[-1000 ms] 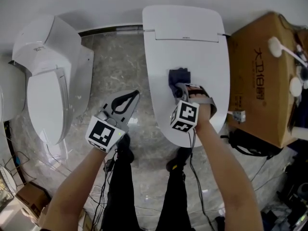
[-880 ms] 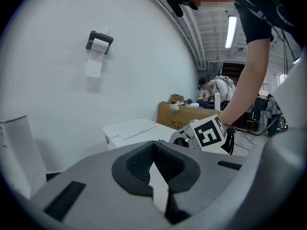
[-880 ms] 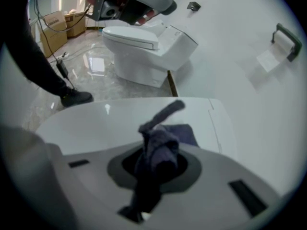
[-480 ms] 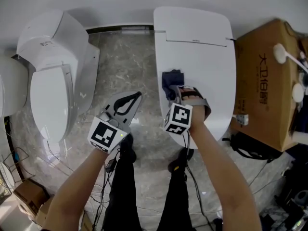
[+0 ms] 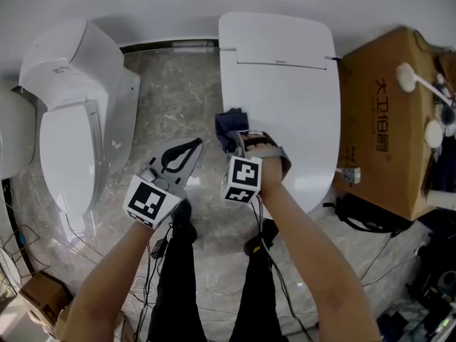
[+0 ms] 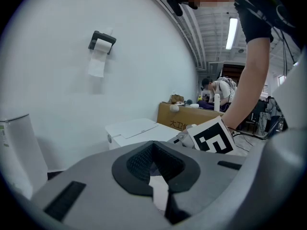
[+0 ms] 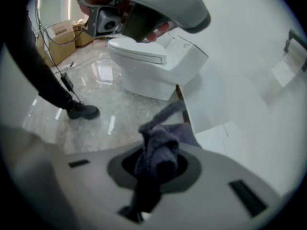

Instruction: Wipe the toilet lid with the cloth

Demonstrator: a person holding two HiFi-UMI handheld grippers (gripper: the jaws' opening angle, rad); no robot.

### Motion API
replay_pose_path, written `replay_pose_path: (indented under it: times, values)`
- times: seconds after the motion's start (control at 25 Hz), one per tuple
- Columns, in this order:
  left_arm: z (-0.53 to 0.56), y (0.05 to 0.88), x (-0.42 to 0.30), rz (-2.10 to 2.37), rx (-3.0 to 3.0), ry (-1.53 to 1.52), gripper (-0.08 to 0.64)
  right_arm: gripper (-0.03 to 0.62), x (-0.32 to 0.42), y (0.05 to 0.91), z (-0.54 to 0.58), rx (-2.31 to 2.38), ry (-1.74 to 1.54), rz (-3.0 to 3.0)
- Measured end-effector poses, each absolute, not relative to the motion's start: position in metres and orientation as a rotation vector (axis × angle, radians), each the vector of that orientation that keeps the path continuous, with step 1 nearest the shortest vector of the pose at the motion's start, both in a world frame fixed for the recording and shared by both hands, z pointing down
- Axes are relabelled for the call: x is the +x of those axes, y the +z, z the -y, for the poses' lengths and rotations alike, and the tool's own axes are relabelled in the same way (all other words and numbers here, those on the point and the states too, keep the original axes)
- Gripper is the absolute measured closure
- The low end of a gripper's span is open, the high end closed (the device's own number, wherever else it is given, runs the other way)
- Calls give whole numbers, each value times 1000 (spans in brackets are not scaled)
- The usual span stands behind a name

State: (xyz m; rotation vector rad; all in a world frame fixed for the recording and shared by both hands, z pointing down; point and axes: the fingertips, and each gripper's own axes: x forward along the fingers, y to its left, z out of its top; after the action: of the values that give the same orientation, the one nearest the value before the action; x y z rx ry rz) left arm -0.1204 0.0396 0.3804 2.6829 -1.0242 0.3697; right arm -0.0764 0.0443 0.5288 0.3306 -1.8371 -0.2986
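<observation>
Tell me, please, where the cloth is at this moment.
In the head view the cloth is at the left edge of the closed toilet lid, clamped in the right gripper.

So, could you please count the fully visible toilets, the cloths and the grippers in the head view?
Toilets: 2, left toilet, right toilet
Cloths: 1, blue cloth
Grippers: 2, left gripper, right gripper
Total: 5

The toilet lid (image 5: 285,91) is smooth and glossy. The cloth (image 5: 229,123) is napped fabric (matt); the floor (image 5: 174,95), polished veined stone.
</observation>
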Motion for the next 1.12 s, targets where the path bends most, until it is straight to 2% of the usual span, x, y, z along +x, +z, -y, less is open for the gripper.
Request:
replay_pose_path:
  times: [0.12, 0.28, 0.52, 0.8, 0.96, 1.12]
  values:
    - [-40, 381, -107, 989, 2692, 402, 540, 523, -77, 516, -45, 349, -321, 1878]
    - [-36, 378, -88, 940, 2727, 414, 540, 523, -37, 497, -26, 474, -313, 1891]
    - [-41, 380, -46, 876, 2733, 410, 541, 523, 102, 483, -2, 663, -271, 1760]
    - [-48, 381, 0, 795, 2754, 421, 540, 523, 250, 485, -23, 769, -165, 1594]
    - [-46, 381, 15, 780, 2751, 431, 540, 523, 286, 501, -45, 756, -106, 1552]
    - [-45, 380, 21, 760, 2801, 442, 540, 523, 287, 520, -63, 713, -65, 1561]
